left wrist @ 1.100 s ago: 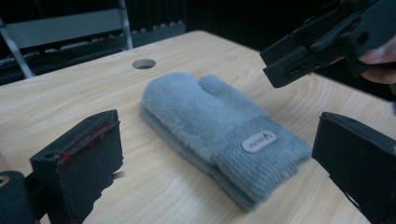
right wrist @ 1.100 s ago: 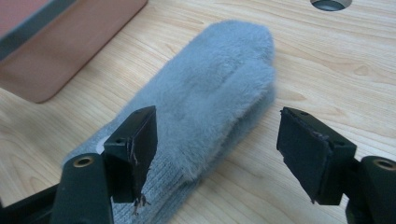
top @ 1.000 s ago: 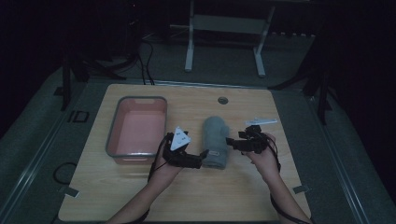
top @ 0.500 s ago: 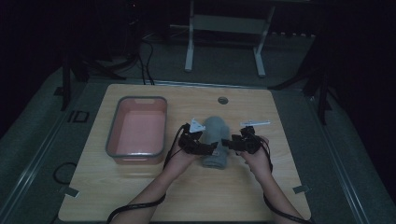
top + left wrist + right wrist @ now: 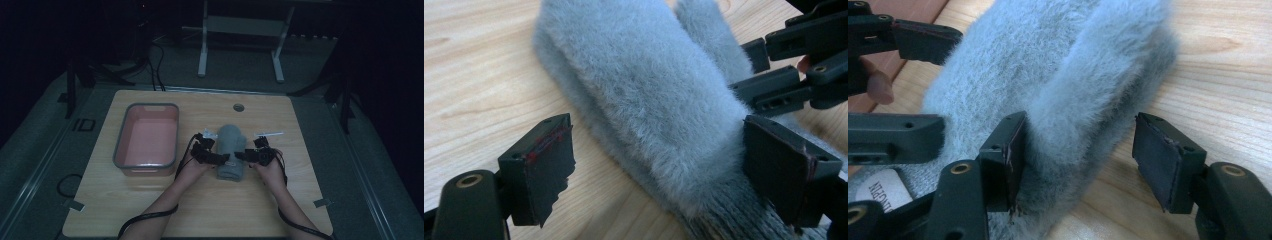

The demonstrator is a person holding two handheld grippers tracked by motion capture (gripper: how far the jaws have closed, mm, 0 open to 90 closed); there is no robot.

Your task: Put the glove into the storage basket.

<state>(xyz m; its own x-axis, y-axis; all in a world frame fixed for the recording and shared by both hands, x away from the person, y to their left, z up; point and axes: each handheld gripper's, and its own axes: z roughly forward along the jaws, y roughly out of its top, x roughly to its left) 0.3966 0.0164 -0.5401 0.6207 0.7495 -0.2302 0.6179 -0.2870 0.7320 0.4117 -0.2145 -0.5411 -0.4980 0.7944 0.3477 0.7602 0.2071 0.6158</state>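
So there's a fuzzy grey mitten (image 5: 232, 154) lying flat on the wooden table (image 5: 150, 210), just right of the pink tray (image 5: 146, 142), cuff end toward the person. Both grippers are at its near end, one on each side. The left gripper (image 5: 659, 165) has been closing in: one pad sits against the fur on the far side of the mitten's edge, while the other hangs off the table side with a clear gap, so it isn't clamped yet. The right gripper (image 5: 1078, 160) has been closing too, one pad pushed into the fluff, the other apart from it over bare wood. From the high view it's too dark to tell much, but both look unclenched around the mitten's edges.
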